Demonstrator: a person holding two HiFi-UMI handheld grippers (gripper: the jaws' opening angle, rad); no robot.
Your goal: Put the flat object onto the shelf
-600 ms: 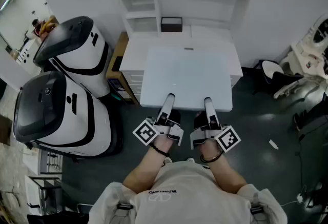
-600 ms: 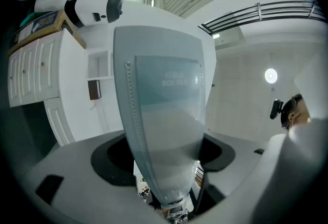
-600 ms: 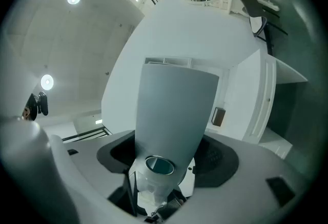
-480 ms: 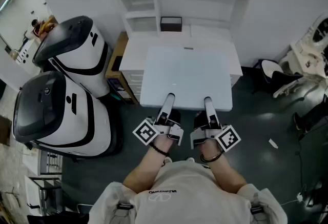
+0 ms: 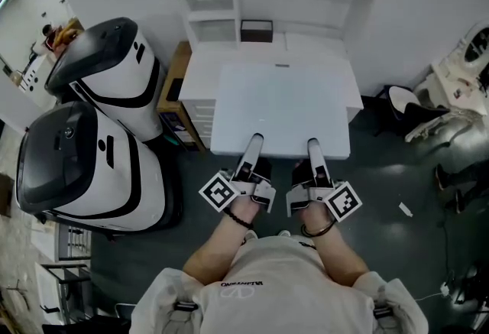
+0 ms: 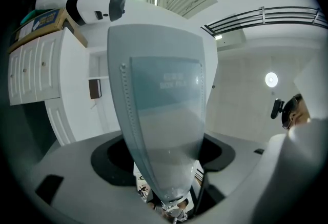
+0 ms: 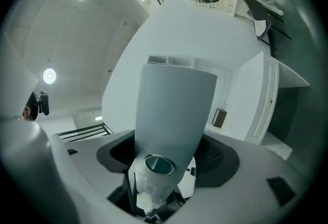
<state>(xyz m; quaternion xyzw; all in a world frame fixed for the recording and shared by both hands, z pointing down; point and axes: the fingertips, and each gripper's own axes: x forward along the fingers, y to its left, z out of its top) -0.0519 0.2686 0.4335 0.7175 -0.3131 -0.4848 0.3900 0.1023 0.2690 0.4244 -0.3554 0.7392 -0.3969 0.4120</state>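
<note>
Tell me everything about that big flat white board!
The board is a big, thin, pale white rectangle. It looks like smooth plastic, with faint print and a row of small dots along one edge. It lies level over a white cabinet, with the left gripper and right gripper holding its near edge in their fingers.

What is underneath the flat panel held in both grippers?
A white cabinet juts out beyond the flat panel at its left and rear edges. The panel covers most of the cabinet top, so anything lying there cannot be seen.
</note>
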